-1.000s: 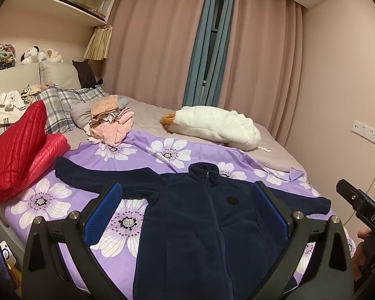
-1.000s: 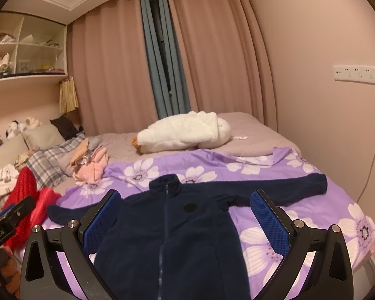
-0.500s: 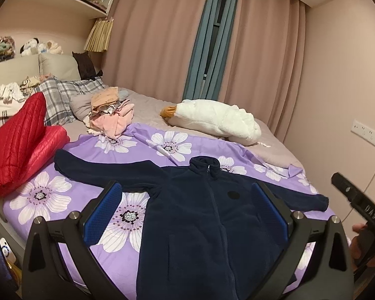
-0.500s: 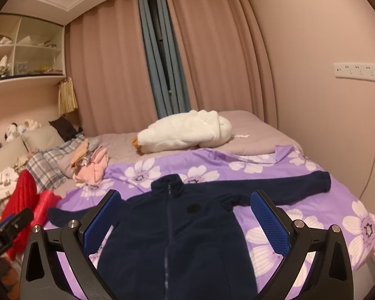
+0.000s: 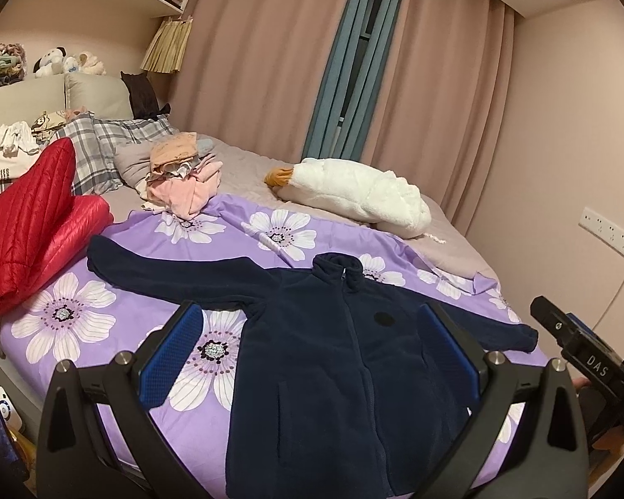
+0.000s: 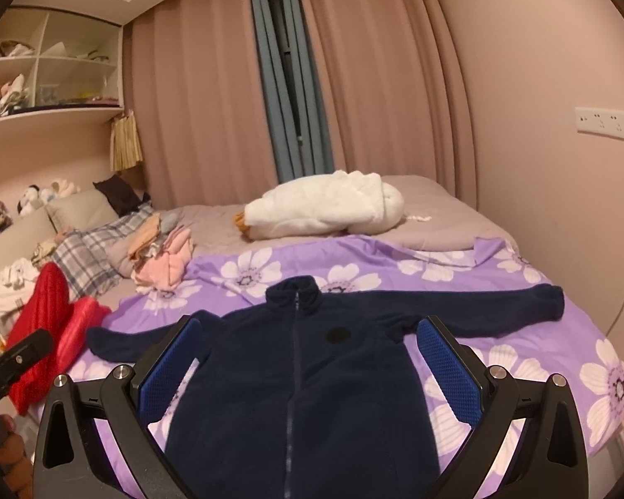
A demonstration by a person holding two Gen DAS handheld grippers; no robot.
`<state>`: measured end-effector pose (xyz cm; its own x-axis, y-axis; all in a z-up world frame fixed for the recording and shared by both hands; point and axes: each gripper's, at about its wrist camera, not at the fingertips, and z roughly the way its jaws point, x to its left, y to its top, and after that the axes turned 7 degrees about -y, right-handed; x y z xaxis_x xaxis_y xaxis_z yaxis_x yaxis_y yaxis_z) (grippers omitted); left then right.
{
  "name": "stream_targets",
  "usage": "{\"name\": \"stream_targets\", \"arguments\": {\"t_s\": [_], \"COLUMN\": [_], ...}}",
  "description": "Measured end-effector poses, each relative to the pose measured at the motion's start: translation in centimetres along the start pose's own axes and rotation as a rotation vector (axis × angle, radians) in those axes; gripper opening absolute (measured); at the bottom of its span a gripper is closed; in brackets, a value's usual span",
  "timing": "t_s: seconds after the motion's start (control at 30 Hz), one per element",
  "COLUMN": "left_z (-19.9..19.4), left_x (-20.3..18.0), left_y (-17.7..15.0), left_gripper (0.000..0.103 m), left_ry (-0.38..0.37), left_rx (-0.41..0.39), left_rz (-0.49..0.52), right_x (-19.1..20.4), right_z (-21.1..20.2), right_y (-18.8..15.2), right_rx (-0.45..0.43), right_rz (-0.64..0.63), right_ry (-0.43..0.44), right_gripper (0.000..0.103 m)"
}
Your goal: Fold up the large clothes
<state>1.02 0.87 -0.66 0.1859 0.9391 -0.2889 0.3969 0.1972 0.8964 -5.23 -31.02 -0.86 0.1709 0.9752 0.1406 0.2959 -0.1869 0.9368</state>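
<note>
We see the bed (image 5: 245, 158) filling most of both views, and we place everything else by it. Across its near half lies a purple sheet (image 5: 62, 312) printed with white flowers. On that sheet, at the near edge of the bed, the navy jacket (image 5: 333, 374) lies flat, front up, zipped, collar toward the curtains (image 5: 270, 62) and both sleeves stretched out to either side. At the left edge of the bed a red quilted coat (image 5: 25, 233) is bunched up, its lower part touching the sheet. Farther up the bed, on the bare grey cover near the far side, rests a white plush goose (image 5: 353, 195) with an orange beak. Left of it, where the sheet ends, sits a small pile of pink and tan clothes (image 5: 183, 183), leaning on a checked pillow (image 5: 104, 145) at the head of the bed.

Our left tongs (image 5: 310, 353) hang over the near edge of the bed, above the jacket's body, blue pads spread wide and gripping nothing. Our right tongs (image 6: 310, 357) hover likewise over the jacket's chest, also spread wide and empty. In the left view the right tongs' black body shows beyond the bed's right corner.
</note>
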Motion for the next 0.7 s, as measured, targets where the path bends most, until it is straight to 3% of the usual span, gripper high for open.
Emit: {"name": "stream_targets", "arguments": {"t_s": [0.7], "left_z": [0.15], "left_x": [0.26], "left_y": [0.31], "left_gripper": [0.103], "left_ry": [0.007], "left_rx": [0.01], "left_rz": [-0.008], "right_x": [0.48], "right_z": [0.66], "right_y": [-0.06], "right_rx": [0.017], "right_rz": [-0.028], "right_ry": [-0.037], "right_gripper": [0.102]}}
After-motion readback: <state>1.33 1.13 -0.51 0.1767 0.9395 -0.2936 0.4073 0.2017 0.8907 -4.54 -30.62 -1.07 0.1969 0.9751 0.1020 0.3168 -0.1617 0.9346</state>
